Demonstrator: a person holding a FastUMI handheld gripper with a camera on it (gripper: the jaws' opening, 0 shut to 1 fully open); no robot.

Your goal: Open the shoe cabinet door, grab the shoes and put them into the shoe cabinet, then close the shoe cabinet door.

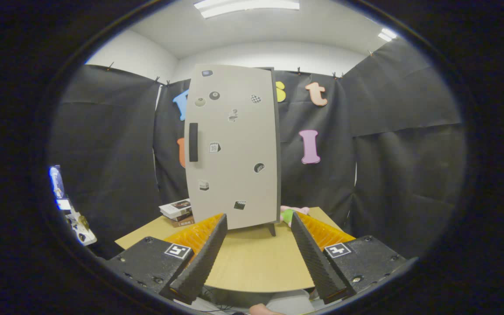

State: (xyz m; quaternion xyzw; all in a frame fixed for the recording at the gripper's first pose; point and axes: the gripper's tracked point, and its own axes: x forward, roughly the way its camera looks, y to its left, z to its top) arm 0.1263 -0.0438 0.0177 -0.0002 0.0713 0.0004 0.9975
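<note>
Black cloth walls close the booth around a wooden table (252, 267). From left to right on it: books (177, 212), the cabinet (232, 146) with its door shut and handle (193, 142) at the left, a soft toy (290, 214). No shoes are visible, so this fits either before opening or after closing. The hand-held gripper (258, 223) is released, holding nothing, just before the cabinet.

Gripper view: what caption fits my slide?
Open gripper faces the closed shoe cabinet standing on the wooden table.
</note>
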